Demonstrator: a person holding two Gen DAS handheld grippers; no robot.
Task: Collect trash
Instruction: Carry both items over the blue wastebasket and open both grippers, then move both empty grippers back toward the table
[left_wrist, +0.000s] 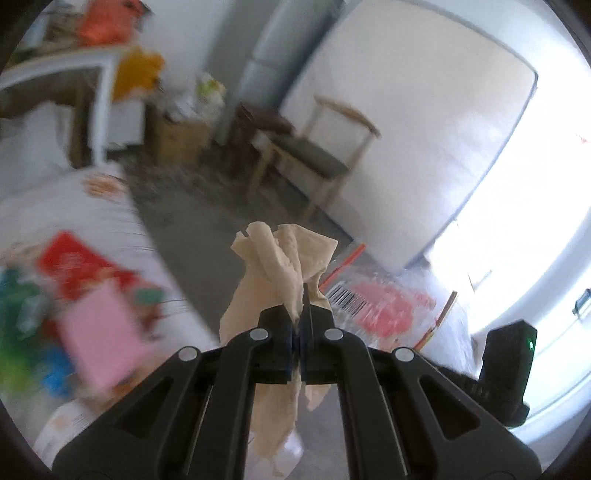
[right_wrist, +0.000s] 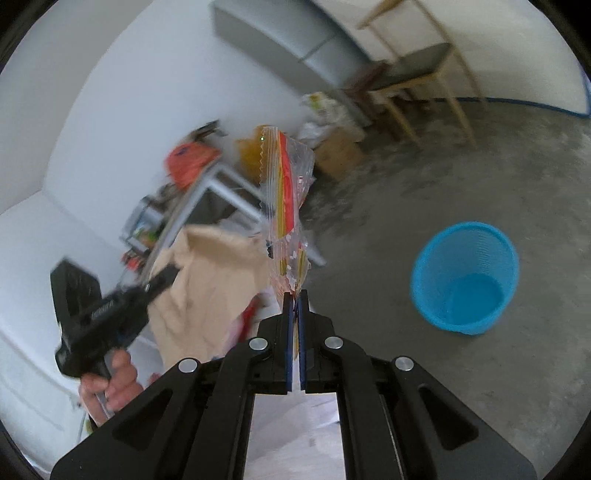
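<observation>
My left gripper (left_wrist: 300, 314) is shut on a crumpled beige paper napkin (left_wrist: 284, 266), which sticks up above the jaws and hangs down below them. The napkin (right_wrist: 207, 280) shows again in the right wrist view, held up at the left by the other gripper's black body (right_wrist: 99, 314) in a hand (right_wrist: 110, 387). My right gripper (right_wrist: 295, 295) is shut on a clear plastic wrapper (right_wrist: 286, 199) with red and yellow stripes, standing upright above the jaws. The same wrapper (left_wrist: 373, 299), with a barcode, lies to the right in the left wrist view. A blue mesh trash basket (right_wrist: 465, 277) stands empty on the grey floor, to the right of the wrapper.
A white surface (left_wrist: 110, 221) at the left carries colourful packets, a red packet (left_wrist: 74, 258) and a pink one (left_wrist: 103, 332). A wooden chair (left_wrist: 317, 155), a cardboard box (left_wrist: 181, 136), a white table (left_wrist: 92, 74) and a leaning mattress (left_wrist: 424, 129) stand around the concrete floor.
</observation>
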